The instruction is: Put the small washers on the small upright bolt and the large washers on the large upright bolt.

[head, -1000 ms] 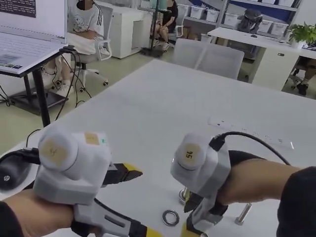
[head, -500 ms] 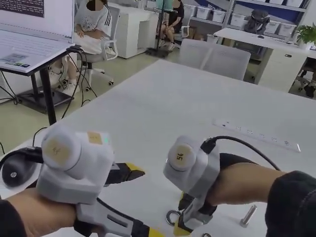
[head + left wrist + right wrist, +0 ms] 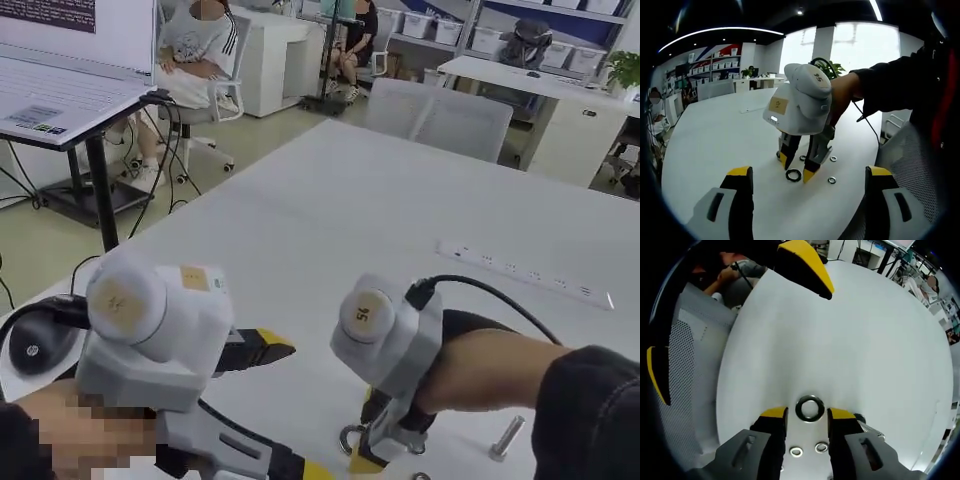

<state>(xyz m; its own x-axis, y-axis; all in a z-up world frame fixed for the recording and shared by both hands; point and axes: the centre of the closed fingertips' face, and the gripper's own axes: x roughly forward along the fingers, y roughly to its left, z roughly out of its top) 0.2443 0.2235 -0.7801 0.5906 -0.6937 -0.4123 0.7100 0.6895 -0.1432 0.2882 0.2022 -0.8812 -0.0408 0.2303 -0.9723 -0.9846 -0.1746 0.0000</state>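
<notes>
The right tool (image 3: 808,415) hangs partly open over the tabletop (image 3: 850,330). A large washer (image 3: 798,408) lies flat between its yellow tips, though I can't tell whether they touch. Small washers (image 3: 821,446) lie loose under its jaws, and a bolt (image 3: 866,425) sits mostly hidden behind one jaw. Facing it, the left tool (image 3: 809,172) gapes wide — empty. Another bolt (image 3: 507,437) lies flat near the sleeve (image 3: 590,410).

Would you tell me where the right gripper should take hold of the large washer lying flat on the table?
Across its outer rim, coming down from above: the large washer lies flat on the table, so only opposite edges offer purchase, and the right gripper's open jaws flank it.
</notes>
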